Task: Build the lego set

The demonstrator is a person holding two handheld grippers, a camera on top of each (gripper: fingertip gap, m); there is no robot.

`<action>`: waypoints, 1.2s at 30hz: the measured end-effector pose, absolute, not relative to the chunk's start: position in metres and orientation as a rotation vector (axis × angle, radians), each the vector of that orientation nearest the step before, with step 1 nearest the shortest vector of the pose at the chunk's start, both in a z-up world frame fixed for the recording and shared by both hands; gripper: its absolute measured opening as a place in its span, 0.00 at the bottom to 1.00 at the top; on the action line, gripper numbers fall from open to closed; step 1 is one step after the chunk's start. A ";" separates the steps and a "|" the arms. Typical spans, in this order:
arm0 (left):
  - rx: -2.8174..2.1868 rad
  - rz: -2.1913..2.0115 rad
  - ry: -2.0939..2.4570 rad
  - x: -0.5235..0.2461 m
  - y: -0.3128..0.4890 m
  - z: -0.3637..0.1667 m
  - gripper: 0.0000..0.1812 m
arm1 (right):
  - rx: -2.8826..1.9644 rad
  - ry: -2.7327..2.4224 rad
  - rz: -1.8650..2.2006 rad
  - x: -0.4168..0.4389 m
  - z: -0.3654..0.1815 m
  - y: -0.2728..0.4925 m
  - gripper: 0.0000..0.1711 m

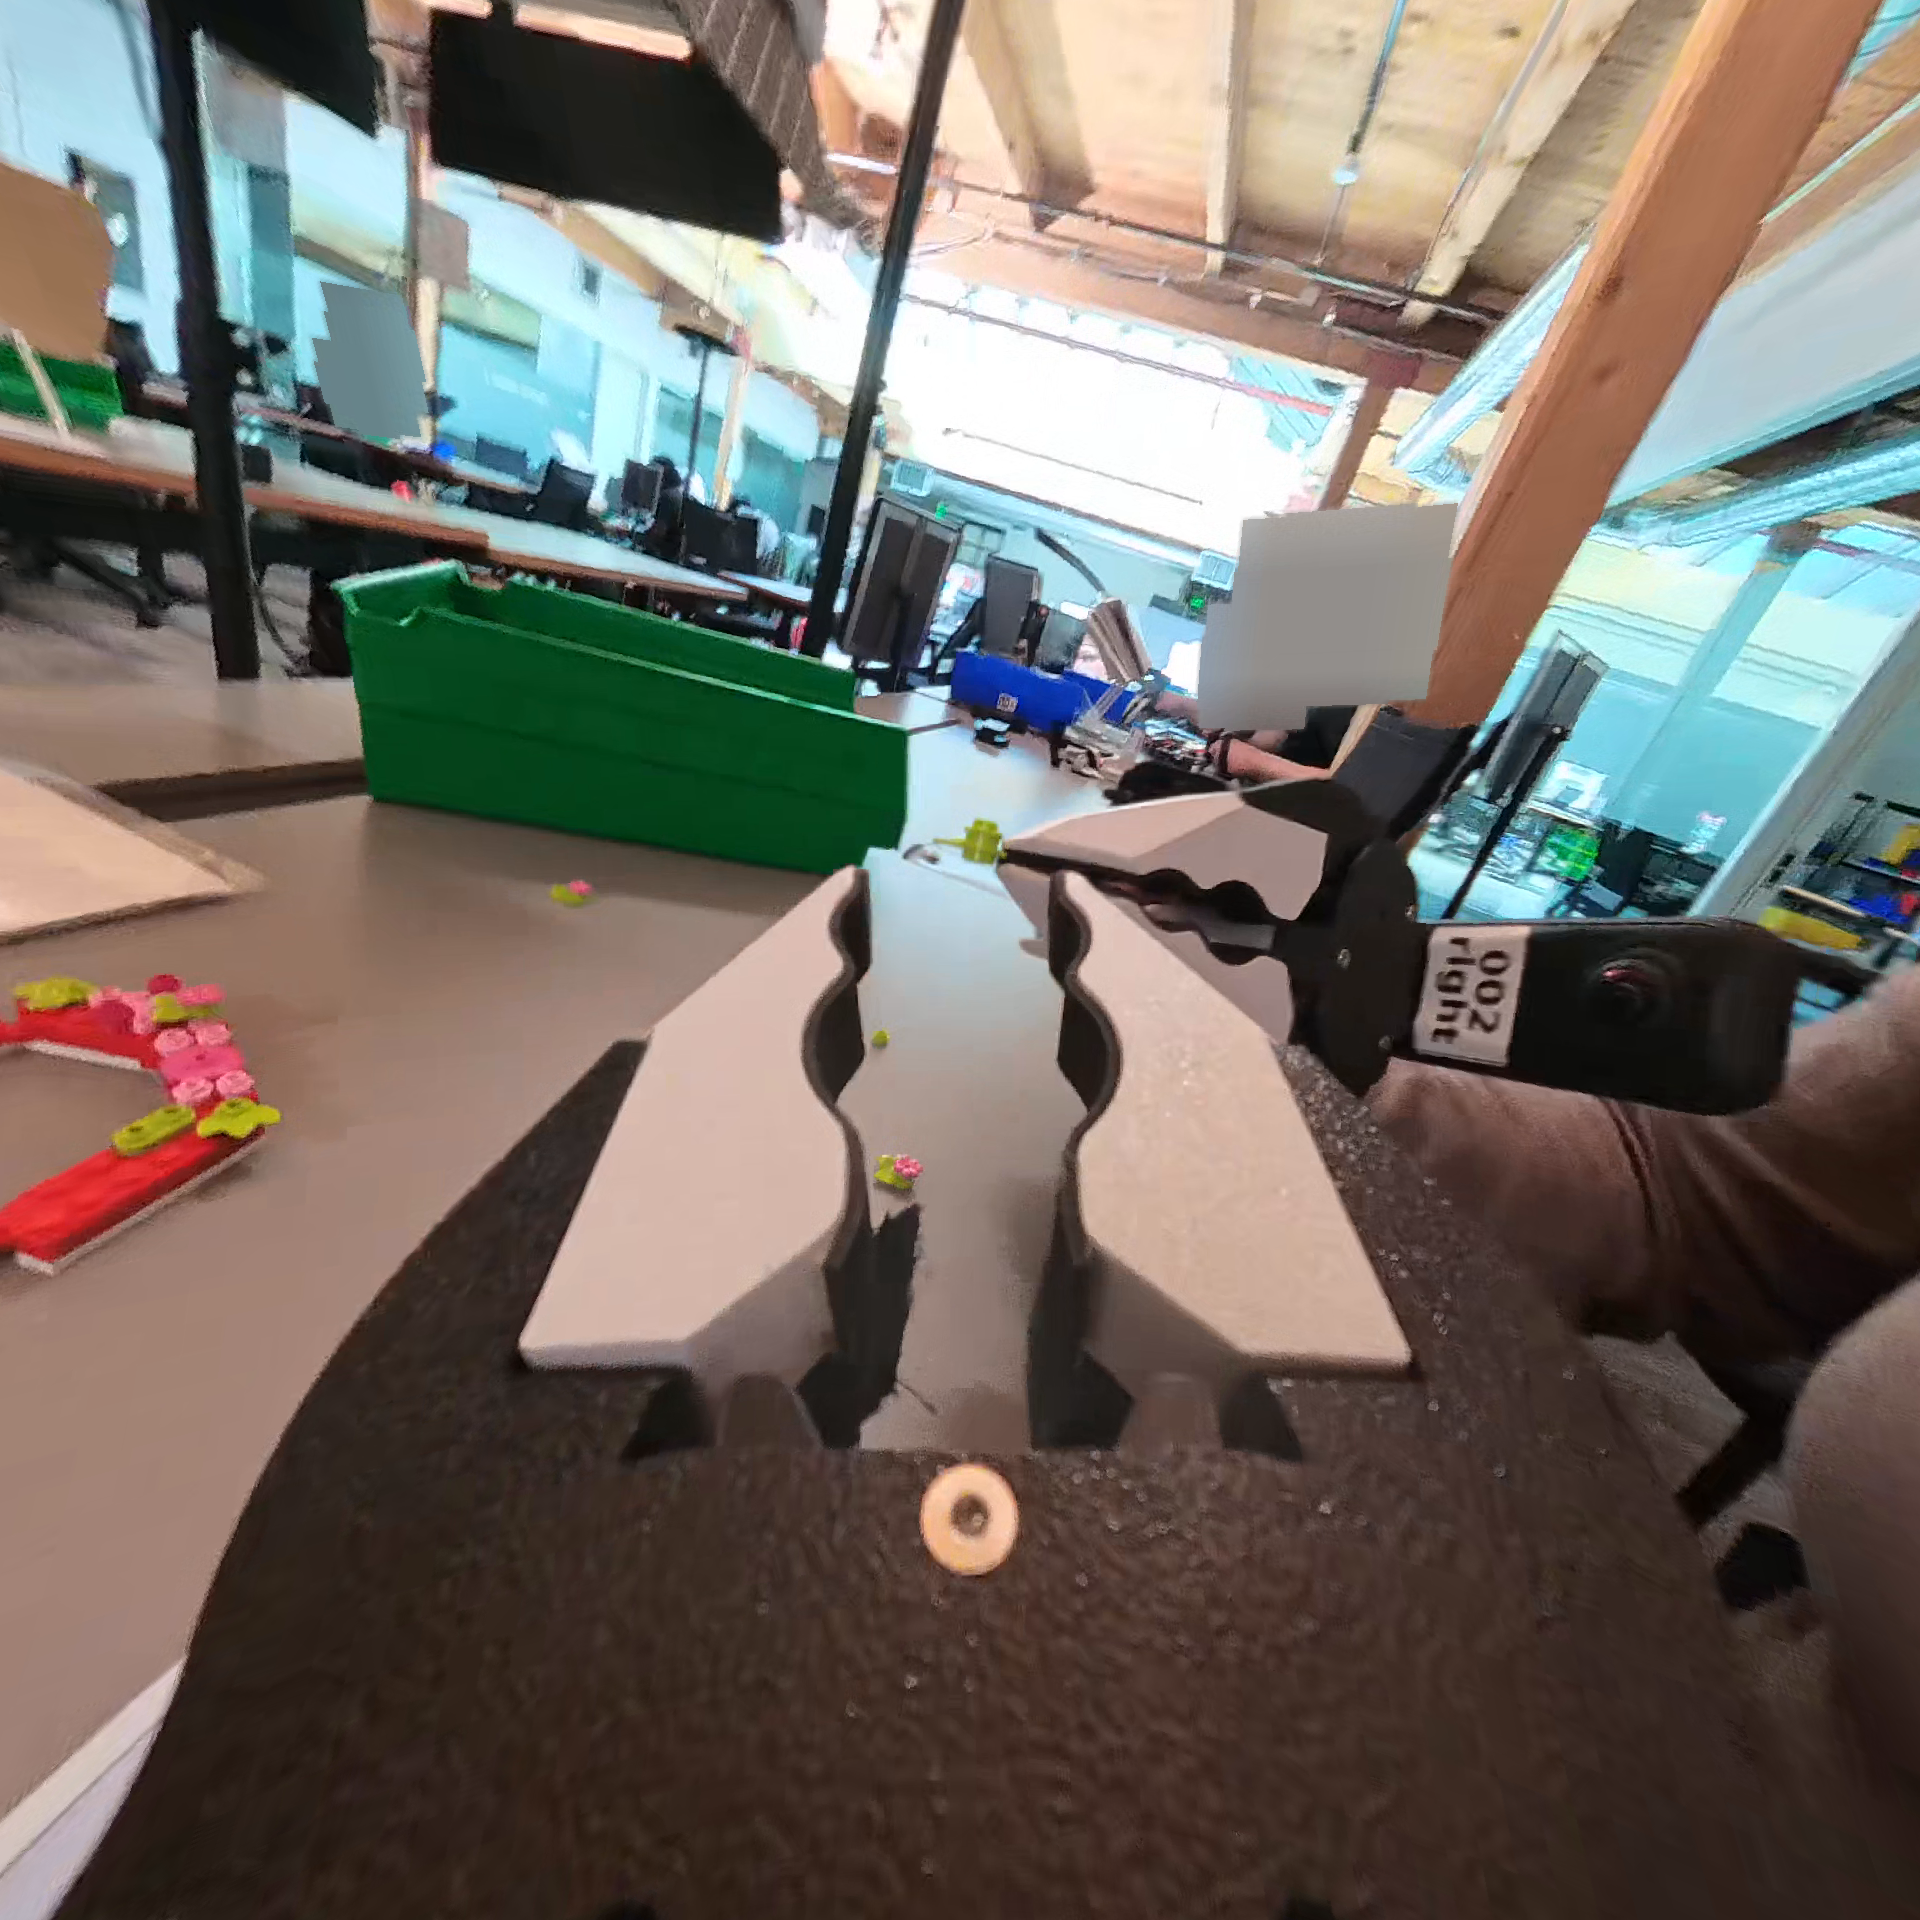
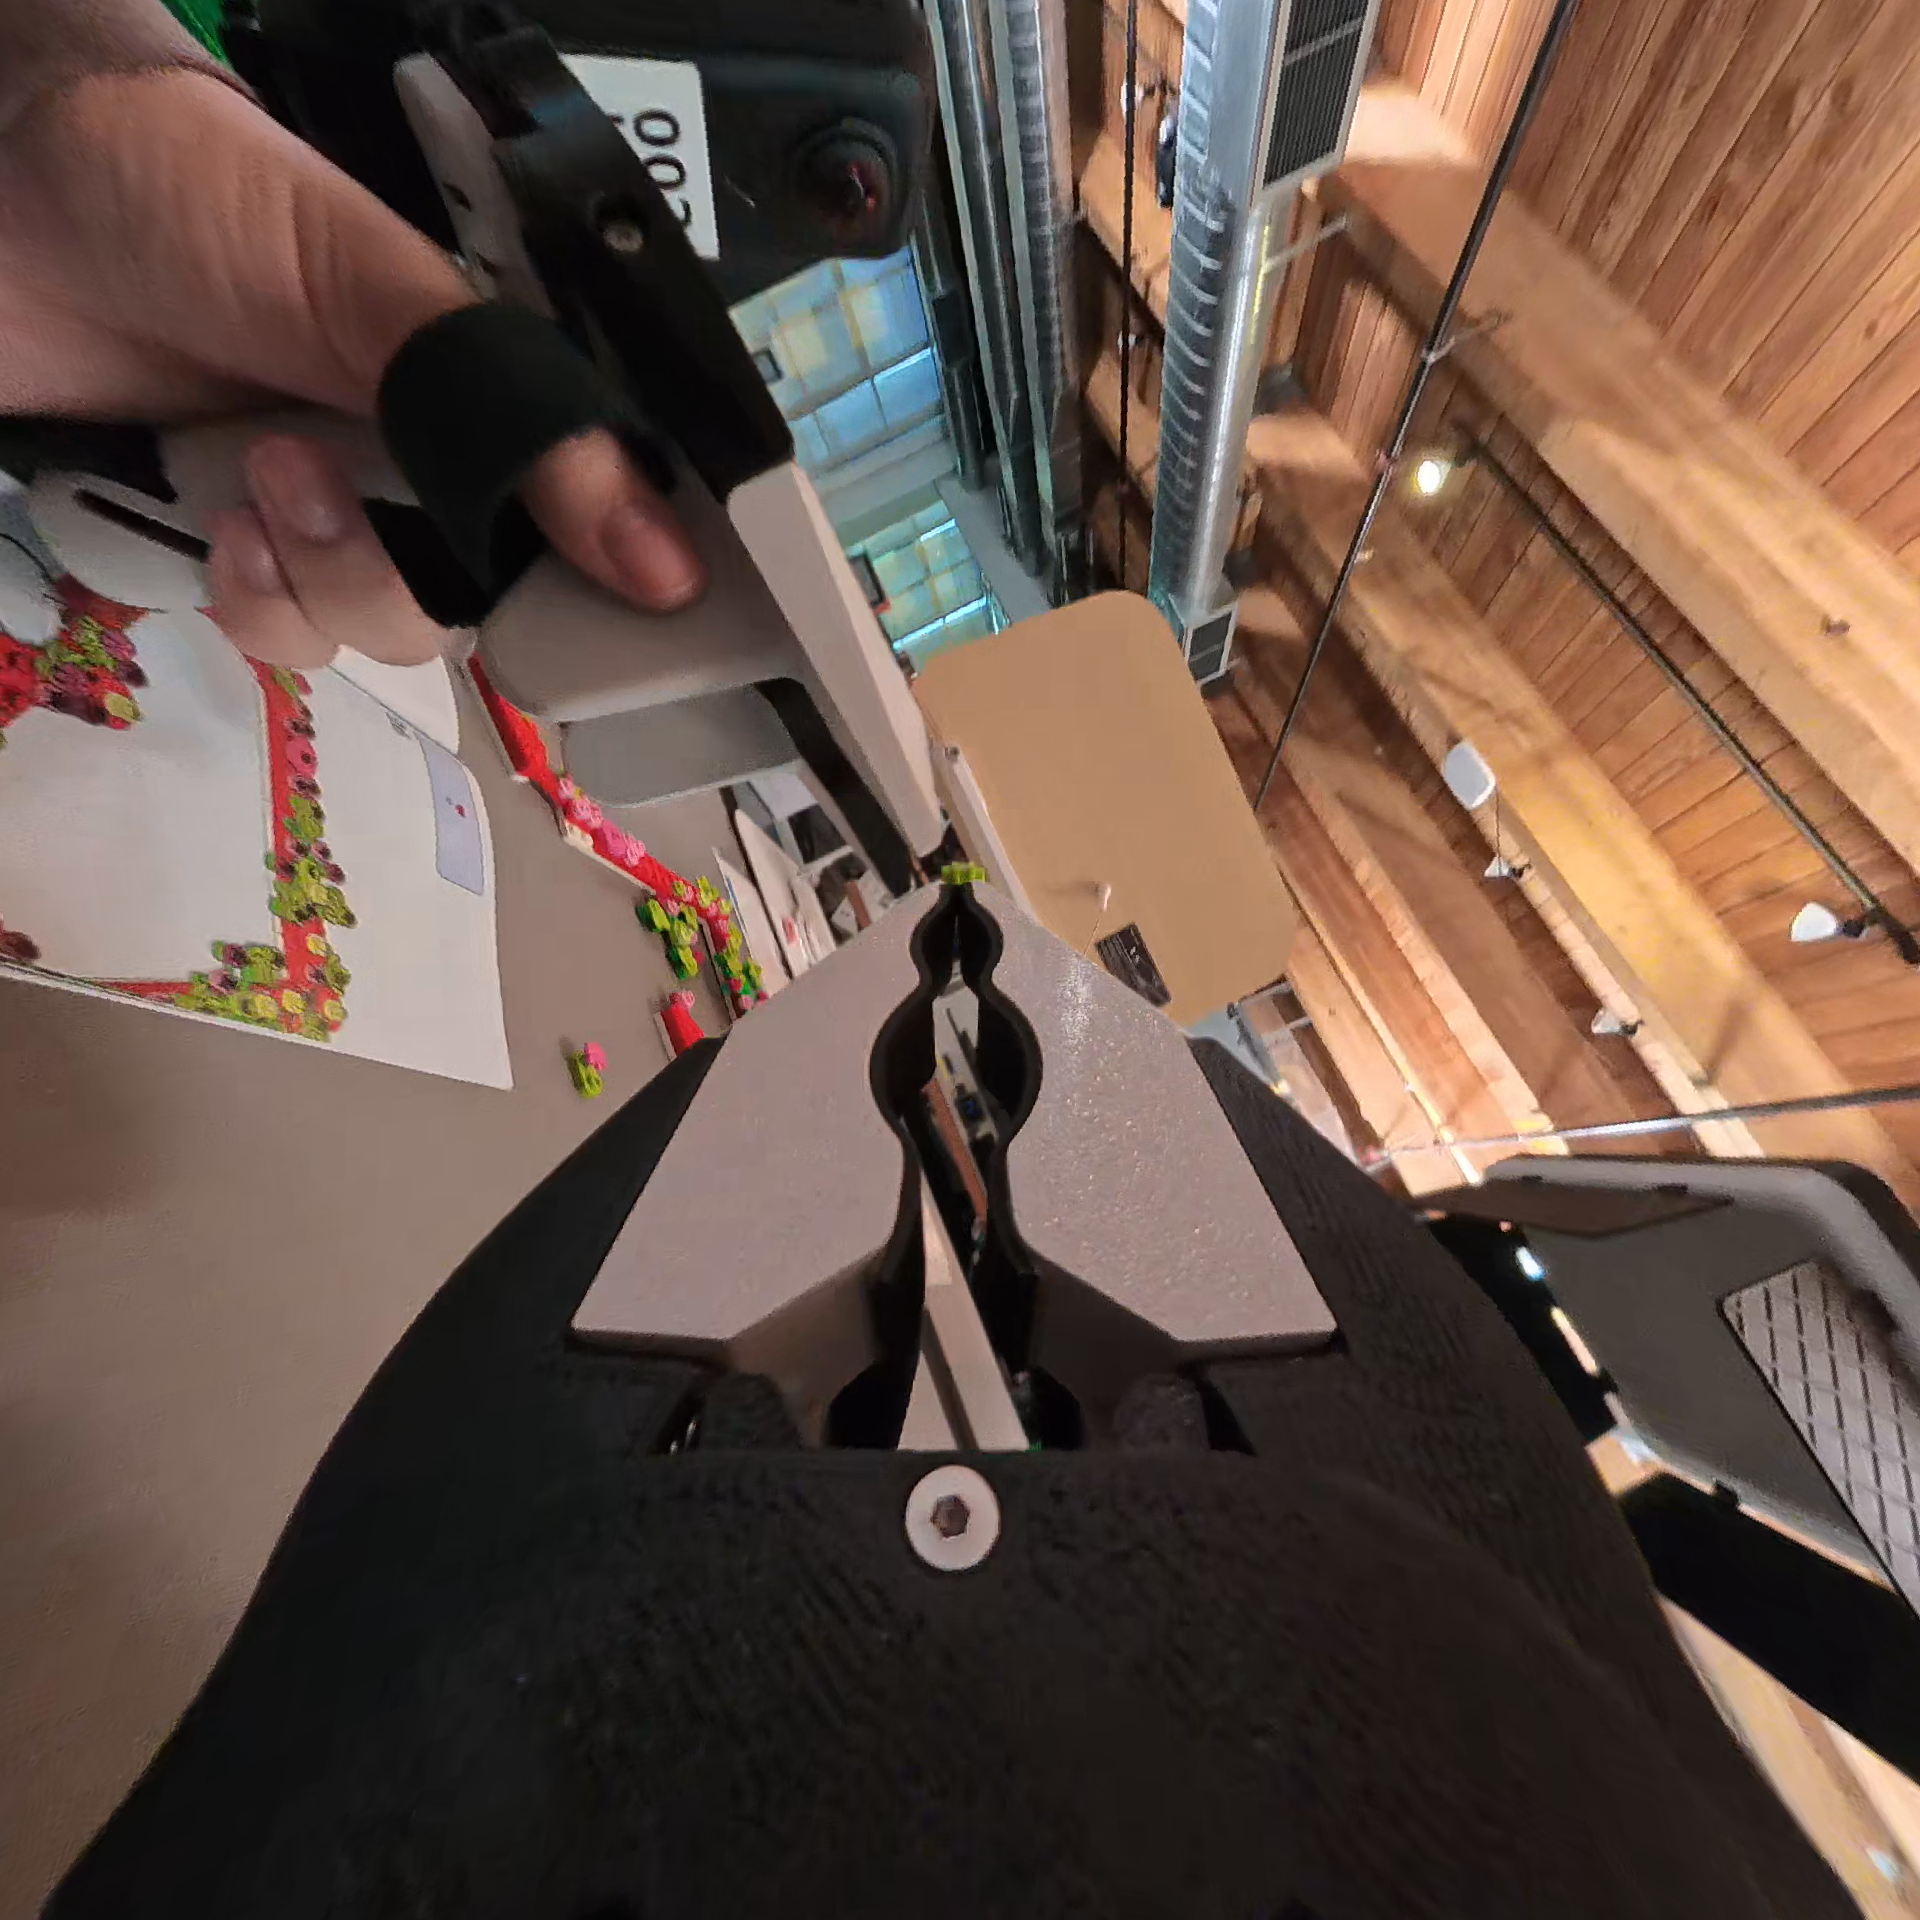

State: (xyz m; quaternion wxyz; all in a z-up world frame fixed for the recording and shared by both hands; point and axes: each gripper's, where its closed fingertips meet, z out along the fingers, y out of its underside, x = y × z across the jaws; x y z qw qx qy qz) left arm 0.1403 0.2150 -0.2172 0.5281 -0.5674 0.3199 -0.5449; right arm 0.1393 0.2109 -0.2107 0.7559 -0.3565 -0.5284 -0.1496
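My left gripper (image 1: 961,914) is open and empty, held low over the grey table. My right gripper (image 1: 1003,854) comes in from the right just beyond the left fingertips. It is shut on a small lime green piece (image 1: 977,840), which also shows at its tips in the right wrist view (image 2: 961,873). A red lego frame (image 1: 135,1091) with pink flowers and lime leaves lies at the left; it also shows in the right wrist view (image 2: 623,831). A small pink and lime flower piece (image 1: 899,1169) lies on the table between the left fingers.
A green bin (image 1: 623,727) stands on the table behind. Another flower piece (image 1: 571,891) and a tiny lime piece (image 1: 880,1037) lie loose. The open instruction booklet (image 2: 260,831) lies by the frame, with a loose flower piece (image 2: 587,1070) and a red piece (image 2: 681,1018) near it.
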 end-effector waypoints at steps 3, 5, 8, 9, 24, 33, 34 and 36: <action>-1.292 -1.308 0.818 0.136 0.205 -0.217 0.18 | -0.719 -1.175 -0.302 0.132 -0.215 0.199 0.00; -1.247 -1.325 0.861 0.133 0.198 -0.215 0.20 | -0.752 -1.198 -0.183 0.127 -0.223 0.192 0.00; -1.209 -1.175 0.971 0.134 0.194 -0.219 0.21 | -0.909 -1.119 0.198 0.125 -0.221 0.183 0.00; -1.185 -1.158 0.983 0.135 0.191 -0.217 0.20 | -0.953 -1.090 0.332 0.126 -0.218 0.181 0.00; -1.085 -1.210 1.014 0.144 0.172 -0.213 0.04 | -1.029 -0.978 1.014 0.135 -0.209 0.170 0.00; -1.105 -1.197 1.076 0.145 0.171 -0.220 0.00 | -1.002 -1.008 0.981 0.138 -0.209 0.169 0.00; -1.094 -1.192 1.088 0.145 0.169 -0.219 0.00 | -0.994 -1.017 0.983 0.139 -0.208 0.168 0.00; -1.043 -1.083 1.126 0.146 0.167 -0.219 0.00 | -0.980 -1.041 0.964 0.139 -0.208 0.165 0.00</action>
